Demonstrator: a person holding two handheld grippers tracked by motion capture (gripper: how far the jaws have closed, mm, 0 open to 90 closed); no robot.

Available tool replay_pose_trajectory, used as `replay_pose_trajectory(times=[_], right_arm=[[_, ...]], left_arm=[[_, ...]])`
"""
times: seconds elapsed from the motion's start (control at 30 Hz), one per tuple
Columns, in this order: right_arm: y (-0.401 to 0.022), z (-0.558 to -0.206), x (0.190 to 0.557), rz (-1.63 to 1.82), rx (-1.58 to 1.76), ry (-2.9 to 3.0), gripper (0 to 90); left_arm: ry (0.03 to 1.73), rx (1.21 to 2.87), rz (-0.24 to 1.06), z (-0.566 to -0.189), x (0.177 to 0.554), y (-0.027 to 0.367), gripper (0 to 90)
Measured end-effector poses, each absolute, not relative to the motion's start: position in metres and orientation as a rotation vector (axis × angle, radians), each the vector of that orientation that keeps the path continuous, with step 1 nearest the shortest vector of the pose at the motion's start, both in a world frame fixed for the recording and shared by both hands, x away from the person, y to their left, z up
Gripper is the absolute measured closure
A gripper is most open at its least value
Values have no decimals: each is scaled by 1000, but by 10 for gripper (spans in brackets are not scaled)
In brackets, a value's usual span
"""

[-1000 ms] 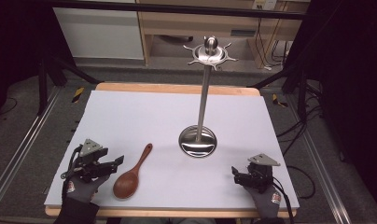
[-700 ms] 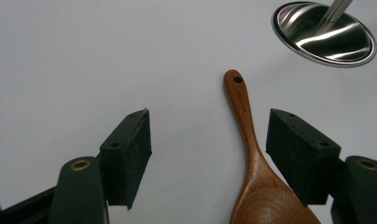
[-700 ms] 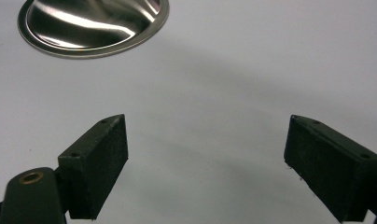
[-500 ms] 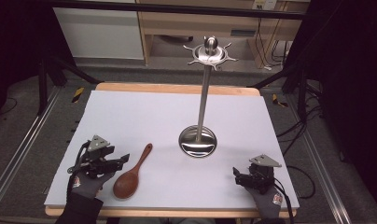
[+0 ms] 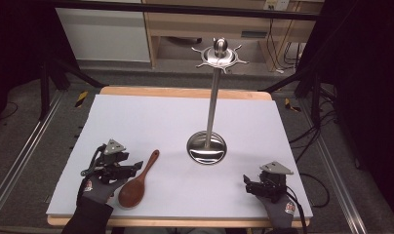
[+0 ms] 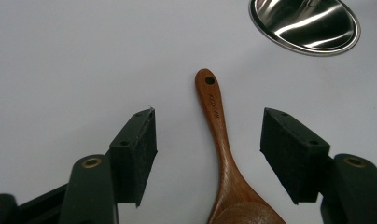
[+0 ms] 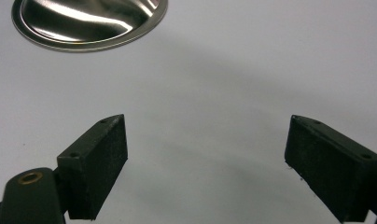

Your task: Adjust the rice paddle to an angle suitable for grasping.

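Left tool [image 5: 129,168]: we hold it low, pointing toward 2 o'clock; jaws apart, just been closing, either side of the spoon handle without touching.
Spoon [image 5: 139,182]: flat on desk [image 5: 151,122], at 7 o'clock from the stand [image 5: 207,146].
Right tool [image 5: 251,184]: jaws wide, nothing between.

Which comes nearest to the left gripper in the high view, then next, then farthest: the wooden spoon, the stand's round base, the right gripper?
1. Wooden spoon, right beside the left gripper.
2. Stand's round base, mid-table.
3. Right gripper, at the table's opposite near corner.
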State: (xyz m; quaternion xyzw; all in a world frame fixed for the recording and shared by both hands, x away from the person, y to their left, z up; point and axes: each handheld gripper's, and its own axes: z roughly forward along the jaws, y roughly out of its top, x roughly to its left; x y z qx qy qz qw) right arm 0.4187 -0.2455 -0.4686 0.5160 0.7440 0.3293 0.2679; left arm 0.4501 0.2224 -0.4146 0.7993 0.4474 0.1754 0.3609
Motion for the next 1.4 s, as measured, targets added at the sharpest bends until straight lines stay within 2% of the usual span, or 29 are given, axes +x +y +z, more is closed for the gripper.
replay_pose_trajectory(times=[0.67,1.4], right_arm=[[-245,-469,419,877,1384,2014,134],[-243,-470,419,871,1380,2025,134]], left_arm=[[1138,2188,387,-423,459,206,413],[1170,2304,330,-434,466,196,542]])
